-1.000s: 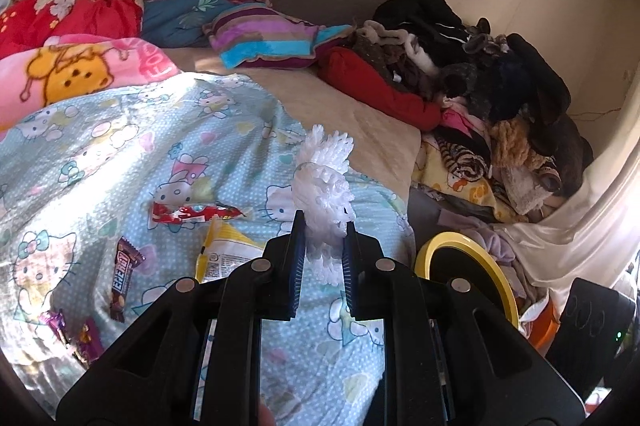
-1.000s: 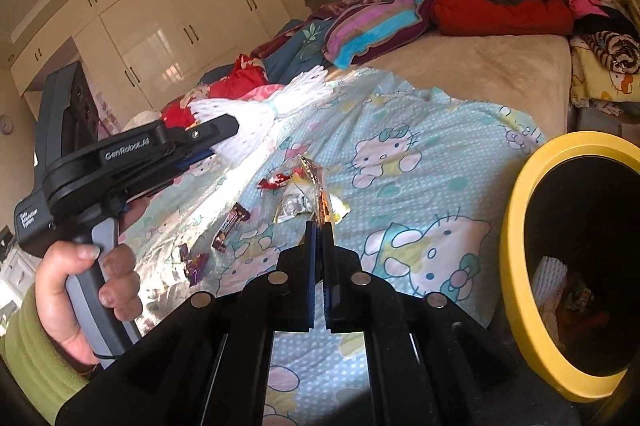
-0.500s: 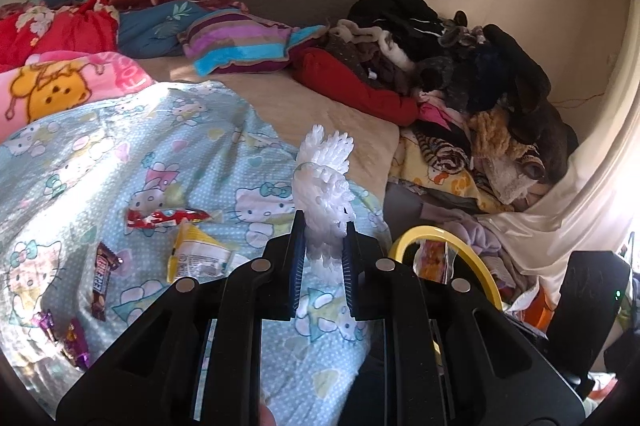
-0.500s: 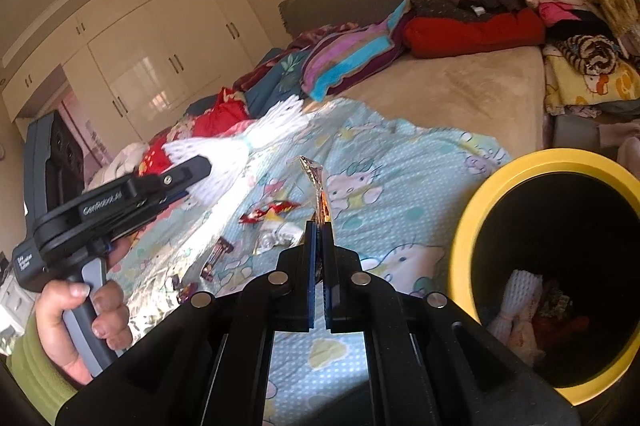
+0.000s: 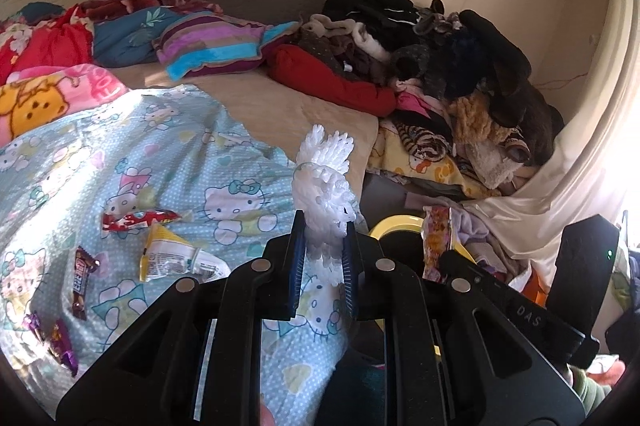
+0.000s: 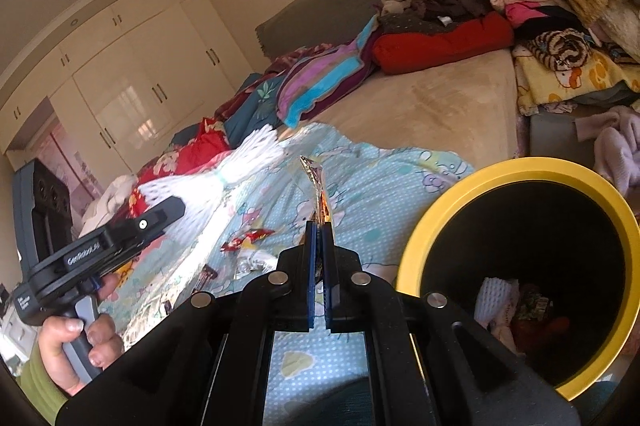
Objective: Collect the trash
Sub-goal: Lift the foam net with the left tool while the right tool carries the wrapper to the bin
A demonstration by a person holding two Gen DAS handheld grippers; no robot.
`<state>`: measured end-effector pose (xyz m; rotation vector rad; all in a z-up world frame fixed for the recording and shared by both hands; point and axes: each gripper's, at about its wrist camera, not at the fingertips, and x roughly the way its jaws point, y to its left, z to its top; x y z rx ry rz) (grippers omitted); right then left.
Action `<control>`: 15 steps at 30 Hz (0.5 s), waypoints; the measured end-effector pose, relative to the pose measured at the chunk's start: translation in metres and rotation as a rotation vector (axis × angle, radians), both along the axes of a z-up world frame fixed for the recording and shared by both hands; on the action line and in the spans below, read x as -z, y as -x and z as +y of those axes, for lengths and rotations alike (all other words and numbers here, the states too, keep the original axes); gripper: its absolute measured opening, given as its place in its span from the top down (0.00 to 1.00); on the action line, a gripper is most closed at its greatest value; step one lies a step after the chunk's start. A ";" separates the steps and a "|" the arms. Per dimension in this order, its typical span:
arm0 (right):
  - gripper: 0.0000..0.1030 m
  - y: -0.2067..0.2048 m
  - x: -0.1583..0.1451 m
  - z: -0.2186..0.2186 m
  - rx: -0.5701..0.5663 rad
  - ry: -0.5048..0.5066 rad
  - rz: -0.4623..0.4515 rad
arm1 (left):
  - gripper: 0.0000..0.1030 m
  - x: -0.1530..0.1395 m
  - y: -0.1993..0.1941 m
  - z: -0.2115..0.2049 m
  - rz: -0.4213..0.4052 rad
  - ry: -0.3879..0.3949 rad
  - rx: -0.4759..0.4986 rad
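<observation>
Trash is in both grippers. The left gripper [image 5: 322, 258] squeezes a white foam net [image 5: 323, 185], and the right gripper [image 6: 319, 254] pinches a shiny wrapper [image 6: 316, 185] beside the yellow bin [image 6: 516, 169]. More wrappers [image 5: 136, 220] lie on the blanket [image 5: 224, 161].

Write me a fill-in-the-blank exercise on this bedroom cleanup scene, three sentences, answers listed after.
1. The left gripper is shut on a white foam ____.
2. The rim of the bin beside the bed is coloured ____.
3. The right gripper pinches a thin wrapper; the red candy wrapper lies on the ____ blanket.

Missing words: net; yellow; Hello Kitty
</observation>
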<state>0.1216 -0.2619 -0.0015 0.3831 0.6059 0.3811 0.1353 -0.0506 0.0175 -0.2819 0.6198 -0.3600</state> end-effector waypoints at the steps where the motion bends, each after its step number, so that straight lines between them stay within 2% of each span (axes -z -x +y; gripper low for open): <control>1: 0.97 0.000 0.000 -0.003 0.006 -0.003 -0.001 | 0.89 0.000 0.001 -0.003 -0.002 -0.003 0.005; 15: 0.97 0.005 -0.004 -0.042 0.085 -0.029 -0.013 | 0.89 -0.004 0.007 -0.027 -0.014 -0.024 0.060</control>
